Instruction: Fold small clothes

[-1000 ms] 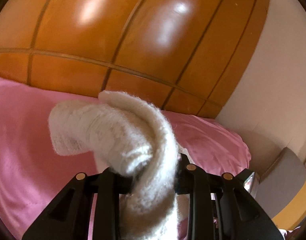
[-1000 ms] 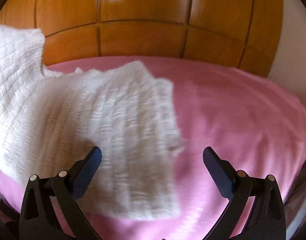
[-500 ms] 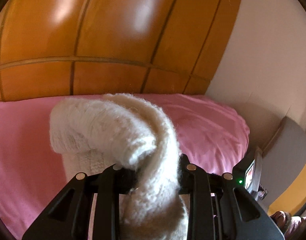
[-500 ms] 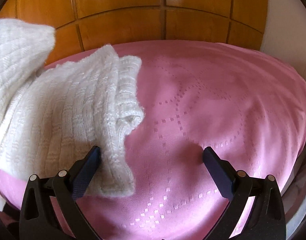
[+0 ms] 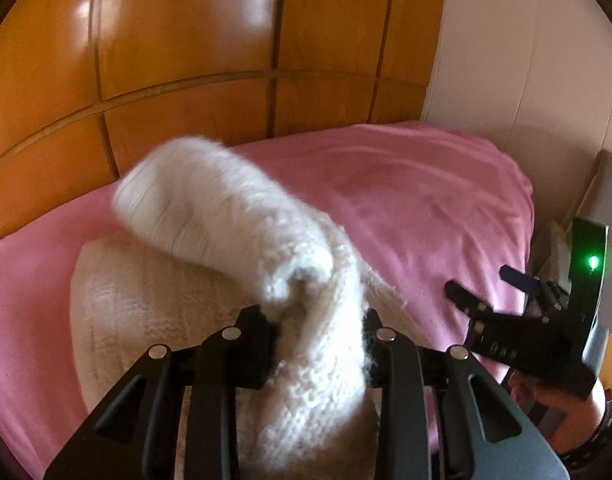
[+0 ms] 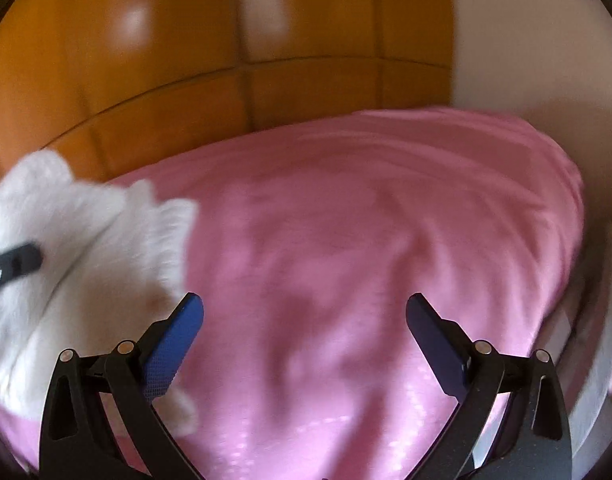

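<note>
- White knit garment (image 5: 210, 216) — lies on the pink bedspread (image 5: 425, 208), at the side of it away from the cream wall; one bunched fold is raised off the spread and curls back over the flat part. In the right wrist view the garment (image 6: 78, 248) shows blurred at the spread's near-left part.
- Left gripper (image 5: 317, 336) — fingers clamped on the raised fold; the knit passes between both black fingers, fills the gap, and spills out in front of and behind them. The flat portion lies on the spread below and to the left of the fingers.
- Right gripper (image 6: 304, 320) — fingers spread wide apart, nothing between them, poised over bare pink bedspread (image 6: 365, 220). The garment's edge sits just beside its left finger (image 6: 174, 344), blue pad showing; whether they touch cannot be told through the blur. The right finger is well apart from the knit.
- Right gripper, seen from the left wrist view (image 5: 485, 292) — over the spread's wall-side edge, clear of the garment, green light lit on its body.
- Wooden panelled wall (image 5: 186, 60) — orange-brown, glossy, behind the bedspread's far edge.
- Cream wall (image 5: 525, 60) — adjoins the panels at the spread's far corner.
</note>
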